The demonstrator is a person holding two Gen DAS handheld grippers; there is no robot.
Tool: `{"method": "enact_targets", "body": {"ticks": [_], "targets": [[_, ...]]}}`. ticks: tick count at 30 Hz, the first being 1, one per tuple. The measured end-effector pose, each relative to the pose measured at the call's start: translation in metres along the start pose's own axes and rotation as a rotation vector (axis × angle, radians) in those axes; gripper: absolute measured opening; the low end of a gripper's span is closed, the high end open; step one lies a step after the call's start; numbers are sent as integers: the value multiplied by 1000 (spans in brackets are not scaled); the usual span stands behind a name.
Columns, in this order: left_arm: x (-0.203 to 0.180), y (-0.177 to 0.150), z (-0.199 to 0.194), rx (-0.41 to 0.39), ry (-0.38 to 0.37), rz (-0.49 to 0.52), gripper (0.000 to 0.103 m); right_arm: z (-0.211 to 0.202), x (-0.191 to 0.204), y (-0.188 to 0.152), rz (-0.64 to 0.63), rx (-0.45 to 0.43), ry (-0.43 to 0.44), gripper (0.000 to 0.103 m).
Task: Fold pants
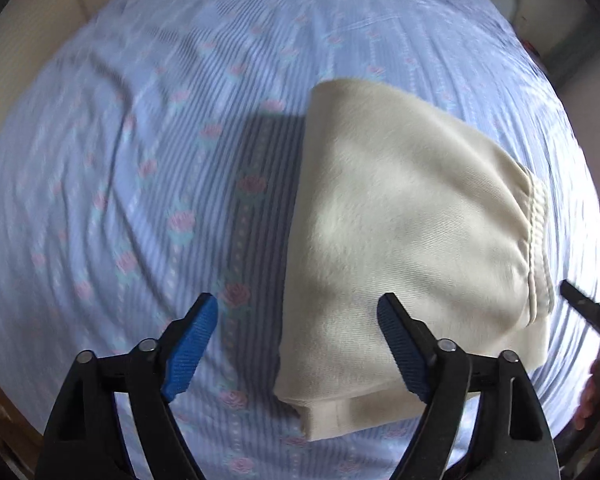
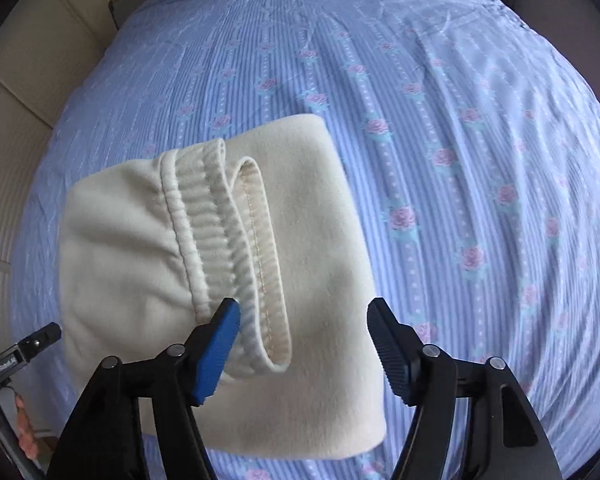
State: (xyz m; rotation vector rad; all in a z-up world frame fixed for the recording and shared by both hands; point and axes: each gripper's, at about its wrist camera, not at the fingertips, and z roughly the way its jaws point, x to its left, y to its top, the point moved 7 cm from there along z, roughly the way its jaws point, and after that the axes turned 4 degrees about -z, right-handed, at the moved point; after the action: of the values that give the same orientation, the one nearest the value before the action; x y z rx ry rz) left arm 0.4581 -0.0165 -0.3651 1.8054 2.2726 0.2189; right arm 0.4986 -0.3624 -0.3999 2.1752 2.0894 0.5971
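Cream pants point(image 1: 400, 240) lie folded into a compact stack on a blue flowered bedsheet point(image 1: 140, 160). In the right wrist view the pants point(image 2: 320, 260) show the ribbed waistband point(image 2: 216, 232) on top of the stack. My left gripper point(image 1: 298, 320) is open and empty, held above the stack's left edge. My right gripper point(image 2: 304, 320) is open and empty, above the near part of the stack, beside the waistband. The right gripper's tip shows at the right edge of the left wrist view point(image 1: 588, 308).
The sheet point(image 2: 480, 160) covers the whole bed with soft wrinkles. A cream wall or headboard point(image 2: 16, 128) runs along the left. Part of the left gripper point(image 2: 24, 348) and a hand show at the lower left of the right wrist view.
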Motion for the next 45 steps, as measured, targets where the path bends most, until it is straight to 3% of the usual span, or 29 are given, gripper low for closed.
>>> {"method": "enact_targets", "body": {"ticks": [1,4,12,22,26,31,37,41,43,45], "targets": [[-5,0,-4,-12,10,37,84,-11,-4,-6,22,-25,25,79],[-14,-3,-14,-42,30,131,85,-34,-10,-26,84,-80,77,89],[-31,-16,-5,-21,1,183,86,-25,-29,-81,253,-41,212,92],[-43,-8,13,-16,-9,159,86,39,-32,-54,340,24,478,101],[-39,-1,19,-8,-29,105,86,48,-19,-37,305,47,533,103],[-20,7,23,-4,-41,40,86,67,-8,-29,255,98,509,103],[1,20,31,4,-94,46,86,76,14,-27,174,135,384,101],[1,30,36,9,-201,59,86,75,26,-21,146,149,307,85],[-3,36,41,19,-281,61,86,72,36,-19,135,147,293,72],[-4,44,50,24,-331,45,86,69,43,-17,115,141,272,67]]}}
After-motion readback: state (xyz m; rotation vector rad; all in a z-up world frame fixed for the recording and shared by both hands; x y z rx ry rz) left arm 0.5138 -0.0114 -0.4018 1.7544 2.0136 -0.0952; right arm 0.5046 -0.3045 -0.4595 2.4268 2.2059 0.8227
